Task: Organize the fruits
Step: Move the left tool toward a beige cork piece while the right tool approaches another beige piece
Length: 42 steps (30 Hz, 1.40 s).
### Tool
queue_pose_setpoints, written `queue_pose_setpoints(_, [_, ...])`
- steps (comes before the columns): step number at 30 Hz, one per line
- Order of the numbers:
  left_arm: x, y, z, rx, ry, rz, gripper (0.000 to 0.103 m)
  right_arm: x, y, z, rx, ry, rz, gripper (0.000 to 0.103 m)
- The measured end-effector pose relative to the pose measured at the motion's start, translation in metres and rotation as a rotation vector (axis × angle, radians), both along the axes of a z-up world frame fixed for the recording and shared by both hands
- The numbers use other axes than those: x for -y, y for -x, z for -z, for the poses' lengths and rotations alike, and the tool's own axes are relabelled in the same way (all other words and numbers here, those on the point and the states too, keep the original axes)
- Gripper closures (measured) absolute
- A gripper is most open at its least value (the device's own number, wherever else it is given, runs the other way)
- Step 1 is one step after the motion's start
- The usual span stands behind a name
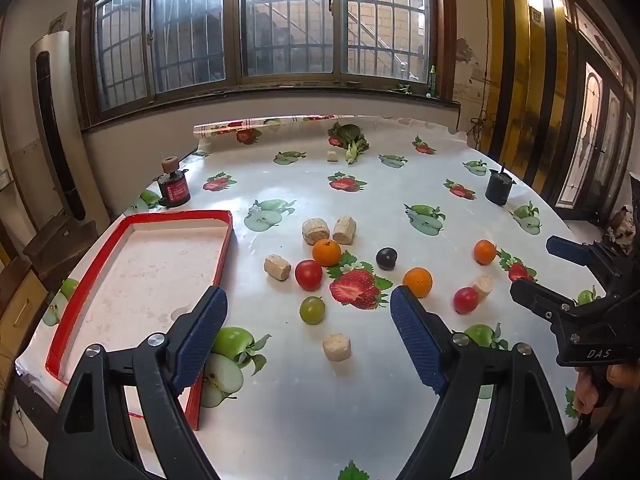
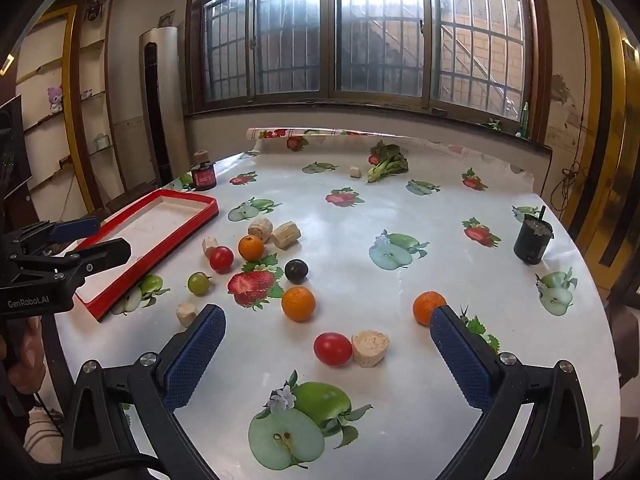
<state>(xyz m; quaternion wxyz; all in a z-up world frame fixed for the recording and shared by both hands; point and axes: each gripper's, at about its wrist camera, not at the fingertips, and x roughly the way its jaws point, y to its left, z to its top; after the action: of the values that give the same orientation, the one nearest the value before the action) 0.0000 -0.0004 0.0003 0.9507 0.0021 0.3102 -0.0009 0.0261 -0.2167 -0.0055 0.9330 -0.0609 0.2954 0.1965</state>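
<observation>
Loose fruit lies mid-table: three oranges (image 1: 327, 252) (image 1: 417, 282) (image 1: 485, 251), two red tomatoes (image 1: 308, 275) (image 2: 333, 349), a green fruit (image 1: 312, 310) and a dark plum (image 1: 386, 258). A red-rimmed tray (image 1: 180, 215) with a bare white floor sits at the left. My left gripper (image 1: 308, 298) hovers open beside the tray's near right corner, nothing between its fingers. My right gripper (image 2: 327, 316) is open above the near tomato, with an orange (image 2: 428, 307) by its right fingertip. Each gripper shows in the other's view: right gripper (image 1: 536, 266), left gripper (image 2: 109, 238).
Several beige cob pieces (image 1: 316, 231) (image 2: 370, 347) lie among the fruit. A leafy green (image 1: 350, 140) sits at the far edge, a dark red jar (image 1: 173, 188) behind the tray, a black cup (image 2: 534, 240) at the right. The table edge curves near on the right.
</observation>
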Motion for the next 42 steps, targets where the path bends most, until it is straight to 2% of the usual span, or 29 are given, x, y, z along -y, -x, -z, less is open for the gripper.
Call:
queue_pose_setpoints(5, [0.001, 0.0, 0.0, -0.003, 0.008, 0.005, 0.019, 0.008, -0.002, 0.002, -0.019, -0.015, 0.019, 0.0])
queue_pose_setpoints(7, [0.0, 0.003, -0.001, 0.02, 0.008, 0.002, 0.019, 0.011, -0.001, 0.002, -0.022, -0.023, 0.024, 0.0])
queue_pose_setpoints(30, [-0.001, -0.007, 0.001, -0.033, 0.022, 0.032, 0.019, 0.018, -0.01, -0.002, -0.033, -0.021, 0.04, 0.0])
queue_pose_setpoints(36, [-0.006, -0.012, 0.011, -0.091, 0.075, 0.054, 0.019, 0.021, -0.01, -0.002, -0.034, -0.02, 0.047, 0.0])
queue_pose_setpoints(42, [-0.01, -0.022, 0.03, -0.131, 0.146, 0.058, 0.019, 0.03, -0.014, 0.01, -0.074, -0.03, 0.061, 0.0])
